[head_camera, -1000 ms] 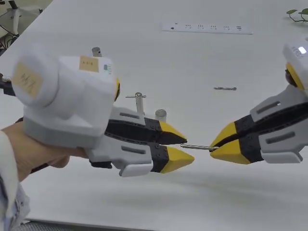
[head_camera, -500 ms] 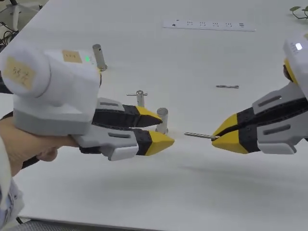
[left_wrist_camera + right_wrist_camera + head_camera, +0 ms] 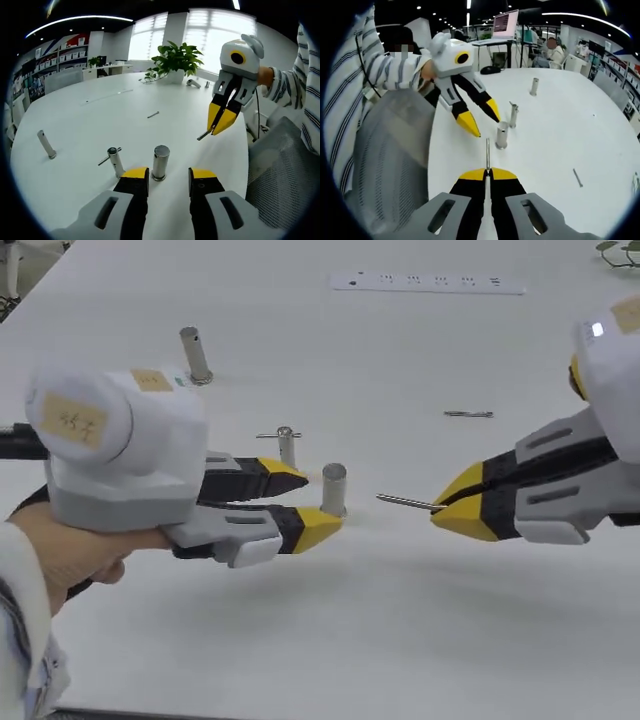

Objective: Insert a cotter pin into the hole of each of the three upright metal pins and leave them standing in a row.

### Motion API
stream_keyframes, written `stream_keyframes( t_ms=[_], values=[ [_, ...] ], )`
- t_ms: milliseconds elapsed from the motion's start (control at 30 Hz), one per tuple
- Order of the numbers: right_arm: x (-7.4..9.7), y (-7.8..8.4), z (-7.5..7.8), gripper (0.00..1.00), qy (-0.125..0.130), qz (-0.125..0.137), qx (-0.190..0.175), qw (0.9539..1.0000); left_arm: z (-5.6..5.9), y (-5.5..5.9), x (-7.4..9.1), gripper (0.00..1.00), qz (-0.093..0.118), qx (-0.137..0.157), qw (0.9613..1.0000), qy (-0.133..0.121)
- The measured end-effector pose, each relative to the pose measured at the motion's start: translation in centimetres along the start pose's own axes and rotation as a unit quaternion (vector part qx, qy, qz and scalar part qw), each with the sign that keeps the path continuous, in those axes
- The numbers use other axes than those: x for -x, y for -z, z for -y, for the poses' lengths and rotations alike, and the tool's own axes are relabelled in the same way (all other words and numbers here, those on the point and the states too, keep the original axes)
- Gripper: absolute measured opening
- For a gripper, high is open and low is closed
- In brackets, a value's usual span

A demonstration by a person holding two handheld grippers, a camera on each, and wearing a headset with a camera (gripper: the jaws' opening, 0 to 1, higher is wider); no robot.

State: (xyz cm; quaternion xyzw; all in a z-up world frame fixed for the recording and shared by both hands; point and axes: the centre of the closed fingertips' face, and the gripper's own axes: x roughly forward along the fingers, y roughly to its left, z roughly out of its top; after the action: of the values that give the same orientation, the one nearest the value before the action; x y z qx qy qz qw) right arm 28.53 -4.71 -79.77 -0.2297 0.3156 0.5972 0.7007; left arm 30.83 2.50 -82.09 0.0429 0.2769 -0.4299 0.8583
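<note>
Three upright metal pins stand on the white table: a far one (image 3: 193,353), a middle one (image 3: 287,445) with a cotter pin through its top, and a near one (image 3: 333,488). My left gripper (image 3: 318,498) is open, its jaws on either side of the near pin (image 3: 160,162) and just short of it. My right gripper (image 3: 440,508) is shut on a cotter pin (image 3: 405,502), which points at the near pin (image 3: 502,135) from a short way off. A loose cotter pin (image 3: 468,414) lies further back on the table.
A white power strip (image 3: 428,282) lies at the table's far side. A potted plant (image 3: 175,60) stands on the far end. A mesh chair back (image 3: 390,150) is beside the table's near edge. Bare table stretches around the pins.
My left gripper has drawn back to the left, away from the tip of the held cotter pin, and now stands at the near pin. The right gripper still holds the cotter pin.
</note>
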Motion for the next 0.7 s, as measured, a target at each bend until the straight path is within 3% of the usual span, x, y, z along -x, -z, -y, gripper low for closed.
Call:
stream_keyframes(
  t_ms=[133,333,700],
  values=[
    [-0.4,-0.7,-0.2,0.03,0.006,0.004,-0.005,1.0,-0.8,0.3,-0.6,0.3,0.008,0.009,0.9999,-0.009],
    [-0.9,-0.4,0.7,0.03,0.014,0.002,-0.014,0.9998,-1.1,1.5,-1.9,0.3,-0.006,0.004,0.9999,-0.008],
    [-1.5,0.4,1.5,0.03,0.012,-0.003,-0.02,0.9997,-1.8,1.1,-3.0,0.29,0.003,-0.014,0.9994,-0.03]
  ],
)
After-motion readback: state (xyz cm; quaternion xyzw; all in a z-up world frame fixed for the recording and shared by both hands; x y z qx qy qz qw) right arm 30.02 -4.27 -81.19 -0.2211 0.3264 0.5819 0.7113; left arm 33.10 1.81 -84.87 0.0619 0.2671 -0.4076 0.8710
